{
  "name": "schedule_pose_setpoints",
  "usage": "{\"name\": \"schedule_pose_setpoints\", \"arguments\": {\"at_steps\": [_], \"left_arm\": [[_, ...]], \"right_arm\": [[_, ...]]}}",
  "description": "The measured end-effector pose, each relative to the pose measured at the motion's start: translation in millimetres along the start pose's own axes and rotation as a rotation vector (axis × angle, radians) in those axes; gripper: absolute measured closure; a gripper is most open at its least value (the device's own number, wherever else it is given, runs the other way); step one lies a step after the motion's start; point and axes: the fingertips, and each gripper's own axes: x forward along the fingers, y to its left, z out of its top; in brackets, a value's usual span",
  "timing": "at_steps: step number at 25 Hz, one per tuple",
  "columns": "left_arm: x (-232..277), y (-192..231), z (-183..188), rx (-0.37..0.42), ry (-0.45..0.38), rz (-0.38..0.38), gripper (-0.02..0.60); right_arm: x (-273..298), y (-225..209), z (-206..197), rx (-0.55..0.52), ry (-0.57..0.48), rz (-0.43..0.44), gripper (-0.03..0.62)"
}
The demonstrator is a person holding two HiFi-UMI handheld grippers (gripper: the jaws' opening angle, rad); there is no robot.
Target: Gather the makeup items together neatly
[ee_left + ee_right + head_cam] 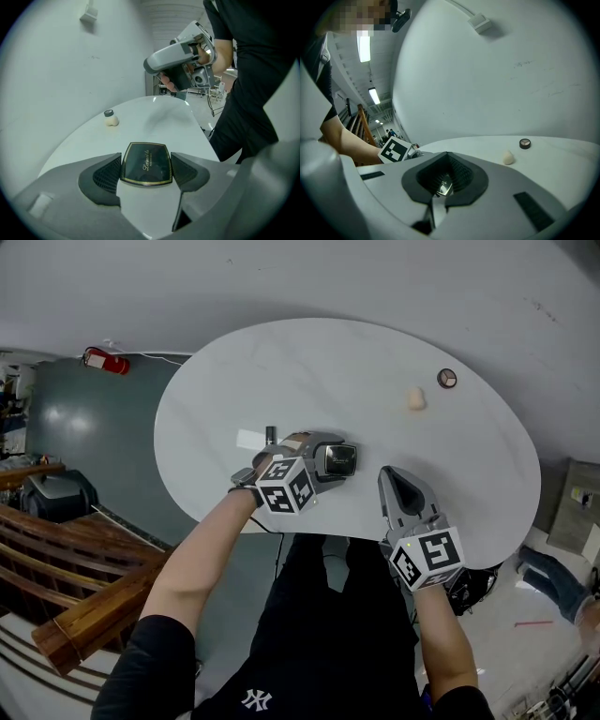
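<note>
While the right gripper (392,476) is seen with its jaws closed together on nothing, a black compact (146,163) is clamped between the left gripper's (330,458) jaws over the white table (281,371), well apart from the sponge (416,398).

We wear a black short-sleeved shirt (150,662) with a small white emblem (255,698) on the front. We note that the left gripper (339,459) and the right gripper (391,478) both have smooth, light grey moulded shells. Each carries a white cube (286,486) printed with black square markers. The jaw pads (105,176) are dark grey, finely ribbed, with rounded outlines.
</note>
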Motion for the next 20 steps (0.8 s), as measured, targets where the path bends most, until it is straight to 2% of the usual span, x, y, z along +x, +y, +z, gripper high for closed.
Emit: {"name": "schedule_pose_setpoints", "arguments": {"at_steps": [10,20], "left_arm": [[-47,17,-56,0.039,0.011,-0.007,0.264],[-48,29,-93,0.048,-0.007,-0.035,0.264]], "right_arm": [[53,71,4,-0.04,-0.022,0.026,0.582],[87,94,-1,-0.023,-0.048,-0.043,0.582]]}}
